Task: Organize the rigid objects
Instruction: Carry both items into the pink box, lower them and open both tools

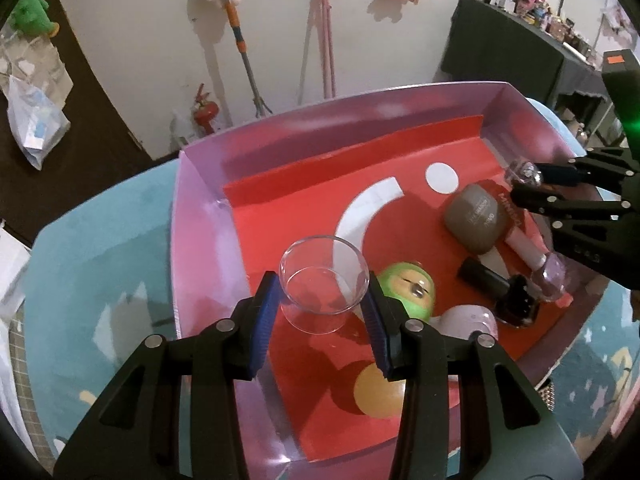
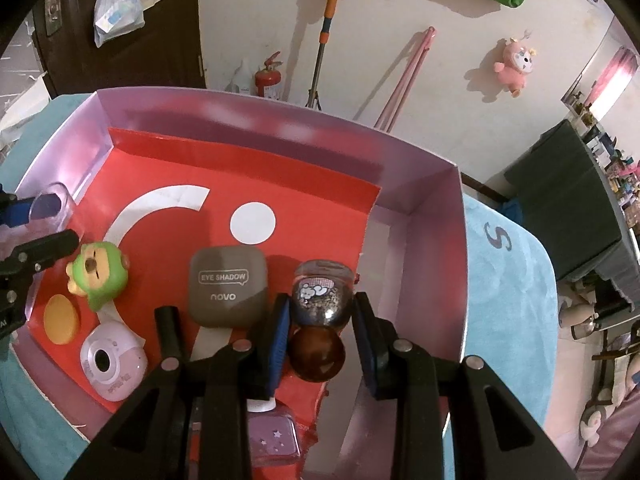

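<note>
A pink box [image 1: 208, 184] with a red floor sits on a blue cloth; it also shows in the right wrist view [image 2: 424, 216]. My left gripper [image 1: 322, 300] is shut on a clear glass cup [image 1: 324, 280], held over the box's left side. My right gripper [image 2: 320, 320] is shut on a small glittery jar with a brown cap [image 2: 322, 300], held over the box's right side; the jar also shows in the left wrist view [image 1: 522, 172]. In the box lie a grey eye-shadow case [image 2: 228, 280], a green toy [image 2: 98, 276], a pink toy camera [image 2: 112, 364] and a yellow disc [image 2: 60, 320].
A black bottle [image 1: 496, 284] and a pink tube [image 1: 528, 244] lie at the box's right side. A white wall with a mop [image 1: 244, 48], a fire extinguisher [image 2: 268, 76] and plush toys stands behind. A dark cabinet [image 2: 572, 200] is at right.
</note>
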Tool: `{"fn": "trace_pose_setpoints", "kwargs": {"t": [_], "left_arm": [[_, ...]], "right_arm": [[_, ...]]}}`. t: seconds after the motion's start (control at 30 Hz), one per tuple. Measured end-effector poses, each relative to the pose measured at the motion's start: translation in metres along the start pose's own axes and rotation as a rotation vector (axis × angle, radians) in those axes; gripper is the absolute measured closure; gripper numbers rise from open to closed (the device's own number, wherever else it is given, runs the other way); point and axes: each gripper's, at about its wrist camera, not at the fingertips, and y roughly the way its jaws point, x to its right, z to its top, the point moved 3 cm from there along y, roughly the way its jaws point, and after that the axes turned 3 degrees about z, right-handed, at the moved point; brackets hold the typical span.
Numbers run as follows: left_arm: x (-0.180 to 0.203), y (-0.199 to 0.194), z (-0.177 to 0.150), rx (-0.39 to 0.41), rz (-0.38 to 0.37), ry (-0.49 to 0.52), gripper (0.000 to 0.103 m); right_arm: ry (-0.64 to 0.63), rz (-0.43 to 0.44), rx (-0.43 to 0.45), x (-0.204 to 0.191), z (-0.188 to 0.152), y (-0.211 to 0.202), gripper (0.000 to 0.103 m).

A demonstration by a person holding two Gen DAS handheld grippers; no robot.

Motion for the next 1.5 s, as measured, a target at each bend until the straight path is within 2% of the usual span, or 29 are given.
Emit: {"fn": "trace_pose_setpoints", "kwargs": {"t": [0.37, 0.47, 0.83, 1.27, 1.5], "left_arm": [[-0.003, 0.026, 0.001, -0.071, 0.075, 0.012, 0.064], [0.000, 0.028, 0.002, -0.069, 0.099, 0.033, 0.064], [0.005, 0.027, 0.003, -0.076, 0.113, 0.025, 0.064], [0.004, 0.028, 0.005, -0.087, 0.111, 0.026, 0.063], [0.002, 0.026, 0.003, -0.083, 0.105, 0.025, 0.056]], "right_arm": [[-0.007, -0.013, -0.022, -0.003, -0.001, 0.005, 0.070], [-0.018, -0.026, -0.030, -0.004, -0.001, 0.007, 0.070], [-0.045, -0.072, -0.041, -0.009, 0.000, 0.012, 0.069], [-0.059, -0.082, -0.037, -0.011, -0.002, 0.011, 0.070], [-0.058, -0.082, -0.036, -0.011, -0.002, 0.011, 0.070]]}}
